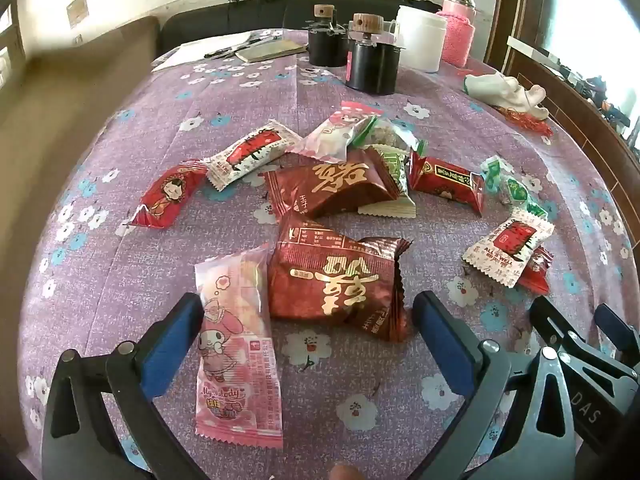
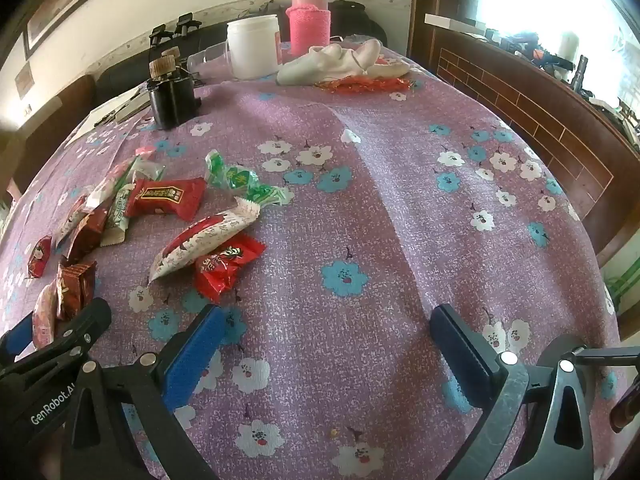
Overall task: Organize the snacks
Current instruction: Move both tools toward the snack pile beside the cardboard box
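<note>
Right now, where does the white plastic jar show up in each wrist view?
Left wrist view: white plastic jar at top, right of centre, behind the black canisters.
Right wrist view: the jar at top, left of centre.
Shared landmark: the pink bottle immediately to its right.

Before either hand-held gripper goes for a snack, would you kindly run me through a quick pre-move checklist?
1. Left hand-held gripper open and empty: ok.
2. Right hand-held gripper open and empty: ok, only tablecloth between its fingers.
3. A snack within the left gripper's span: ok, the pink My Melody packet and a dark red packet lie there.
4. That target lies alone: not ok, the two packets touch.
5. Right gripper lined up on a snack: not ok, the nearest red candy lies off to its left.
6. A container for sorted snacks: cannot tell.
</note>
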A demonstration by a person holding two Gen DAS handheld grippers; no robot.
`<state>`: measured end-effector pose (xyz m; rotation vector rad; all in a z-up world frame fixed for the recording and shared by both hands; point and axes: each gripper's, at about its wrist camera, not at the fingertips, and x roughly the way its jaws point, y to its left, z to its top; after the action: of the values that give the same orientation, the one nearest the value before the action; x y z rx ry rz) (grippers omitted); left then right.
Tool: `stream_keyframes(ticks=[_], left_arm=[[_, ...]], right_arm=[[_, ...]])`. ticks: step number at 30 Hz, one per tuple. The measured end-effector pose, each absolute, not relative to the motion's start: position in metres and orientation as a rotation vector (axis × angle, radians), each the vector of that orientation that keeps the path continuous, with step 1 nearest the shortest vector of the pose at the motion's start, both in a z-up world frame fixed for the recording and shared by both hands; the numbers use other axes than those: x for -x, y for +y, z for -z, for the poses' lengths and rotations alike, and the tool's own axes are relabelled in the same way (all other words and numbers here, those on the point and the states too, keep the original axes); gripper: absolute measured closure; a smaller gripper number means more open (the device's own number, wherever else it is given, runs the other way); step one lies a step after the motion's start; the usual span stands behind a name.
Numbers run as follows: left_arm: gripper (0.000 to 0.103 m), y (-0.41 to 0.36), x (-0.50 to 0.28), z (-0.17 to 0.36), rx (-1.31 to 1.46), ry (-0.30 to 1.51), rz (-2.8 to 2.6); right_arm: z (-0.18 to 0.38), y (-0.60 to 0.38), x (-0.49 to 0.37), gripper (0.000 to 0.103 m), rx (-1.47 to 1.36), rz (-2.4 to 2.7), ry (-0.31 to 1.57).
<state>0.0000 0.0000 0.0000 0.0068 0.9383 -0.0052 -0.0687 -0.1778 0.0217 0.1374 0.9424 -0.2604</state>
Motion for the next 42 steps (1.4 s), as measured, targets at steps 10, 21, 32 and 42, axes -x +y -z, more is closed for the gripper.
stream_keyframes(ticks=[10,21,32,42], left_arm=[[0.000,-0.0012,0.0006,-0.0003,-0.008,0.938,0.004],[0.000,-0.0002,0.0001,0.0000,-0.005,0.939,0.006],[0.000,-0.0001,0.0001,0.0000,-0.005,0.939,0.006],[0.000,0.0004,0.0002,-0.0003,-0.014,0.953,0.026]], right_arm=[[-0.0218,-0.1778,0.0687,0.000,-0.137,0.260,0.943],[-0.0218,-0.1777,0.0687,0.000,-0.137,0.260,0.943],[-0.0219,-0.1777,0.0688,0.000,-0.137,0.260,0.943],[-0.0219,-0.1776,0.0686,0.000,-0.138,0.260,0.943]])
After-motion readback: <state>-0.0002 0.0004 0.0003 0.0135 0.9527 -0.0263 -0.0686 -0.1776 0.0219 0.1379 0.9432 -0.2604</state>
